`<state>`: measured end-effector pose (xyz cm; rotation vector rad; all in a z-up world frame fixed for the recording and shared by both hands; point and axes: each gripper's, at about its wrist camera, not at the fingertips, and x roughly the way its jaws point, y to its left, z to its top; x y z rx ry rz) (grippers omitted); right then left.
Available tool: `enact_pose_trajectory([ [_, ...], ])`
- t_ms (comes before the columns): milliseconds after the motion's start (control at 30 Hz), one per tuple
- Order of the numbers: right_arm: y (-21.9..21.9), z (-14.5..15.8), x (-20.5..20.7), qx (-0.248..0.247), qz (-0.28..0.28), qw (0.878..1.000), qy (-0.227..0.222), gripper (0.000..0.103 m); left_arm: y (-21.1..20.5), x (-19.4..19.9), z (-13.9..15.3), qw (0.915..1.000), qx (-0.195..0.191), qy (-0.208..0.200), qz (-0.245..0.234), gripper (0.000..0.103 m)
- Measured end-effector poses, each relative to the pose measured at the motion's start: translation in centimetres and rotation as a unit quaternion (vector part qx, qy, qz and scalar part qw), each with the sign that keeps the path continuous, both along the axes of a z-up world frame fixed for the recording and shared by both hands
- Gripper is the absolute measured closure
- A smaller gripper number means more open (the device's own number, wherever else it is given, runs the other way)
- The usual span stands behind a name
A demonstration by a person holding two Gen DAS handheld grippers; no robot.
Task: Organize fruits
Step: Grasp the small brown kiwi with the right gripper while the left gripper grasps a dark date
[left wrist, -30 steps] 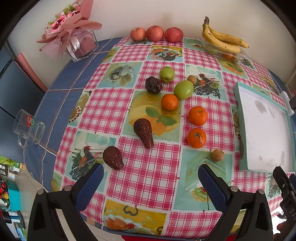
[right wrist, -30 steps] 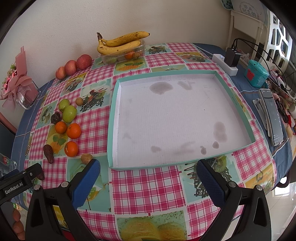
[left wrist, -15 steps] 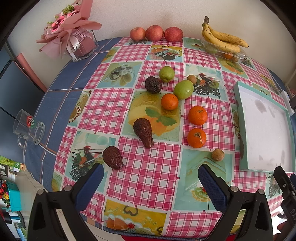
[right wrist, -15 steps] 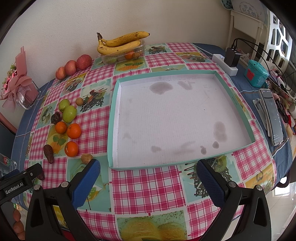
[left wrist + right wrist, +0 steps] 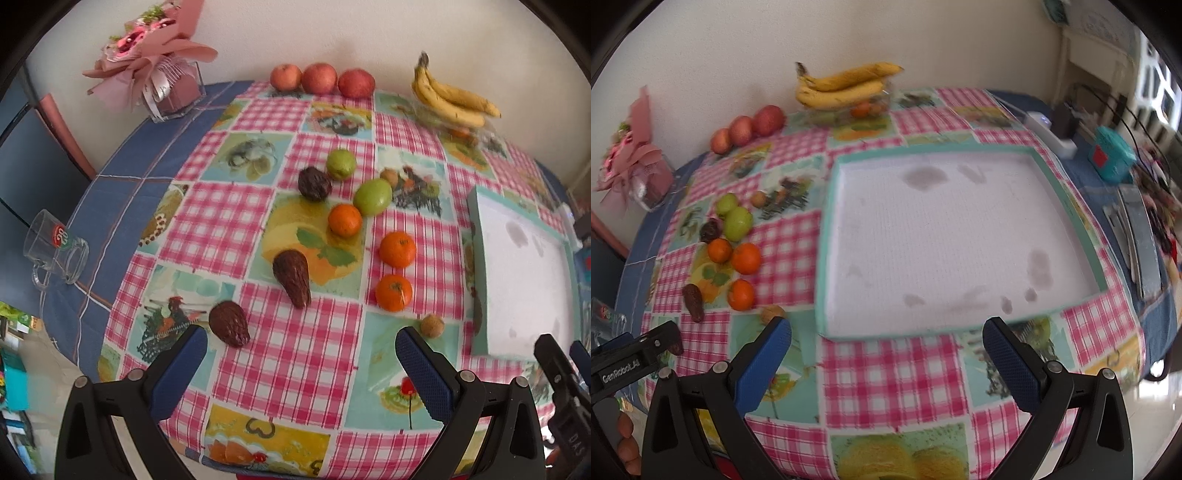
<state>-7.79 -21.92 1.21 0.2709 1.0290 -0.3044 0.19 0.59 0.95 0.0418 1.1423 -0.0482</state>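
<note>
Fingers spread wide on your left gripper and right gripper, both empty; fruits like that near orange sit left of the teal tray.

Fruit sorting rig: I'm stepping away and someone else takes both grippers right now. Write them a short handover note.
Left gripper: open, holding nothing, above the near table edge facing the loose fruit.
Right gripper: open, holding nothing, facing the tray.
Fruit: three oranges, two green fruits, three dark brown fruits and two small brown ones lie on the checked cloth left of the tray. Apples and bananas sit by the wall.
Done: nothing; the tray holds no fruit.
Left: presumably move the fruit into the tray, grouped by kind.
</note>
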Motion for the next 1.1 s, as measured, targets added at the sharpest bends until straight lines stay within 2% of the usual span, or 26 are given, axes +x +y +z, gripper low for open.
enact_pose_trajectory([
  [167,2.5,1.2,1.9,-0.001,0.058,0.997,-0.043,0.0,2.0,1.2,0.3,0.9994,-0.029,-0.01,0.015,0.0],
  [367,5.3,0.5,4.4,0.009,0.114,0.993,-0.041,0.003,6.5,2.7,-0.2,0.9965,-0.061,-0.002,0.057,0.0],
  [433,6.0,0.4,5.3,0.016,0.128,0.991,-0.041,0.015,7.4,2.8,-0.4,0.9961,-0.058,-0.007,0.066,0.0],
  [567,7.4,0.4,5.9,0.019,0.152,0.988,-0.036,0.025,8.6,2.9,-1.3,0.9952,-0.064,-0.01,0.073,0.0],
  [667,8.0,-0.4,6.8,0.023,0.165,0.986,-0.02,0.036,8.6,3.1,-2.5,0.994,-0.085,-0.001,0.069,0.0],
  [867,8.5,-4.2,8.3,0.034,0.18,0.981,0.058,0.05,7.7,3.2,-4.1,0.9961,-0.071,-0.009,0.052,0.0],
  [1100,9.1,-6.5,8.7,0.032,0.191,0.976,0.098,0.065,8.2,3.6,-6.2,0.9932,-0.084,0.041,0.068,0.0],
])
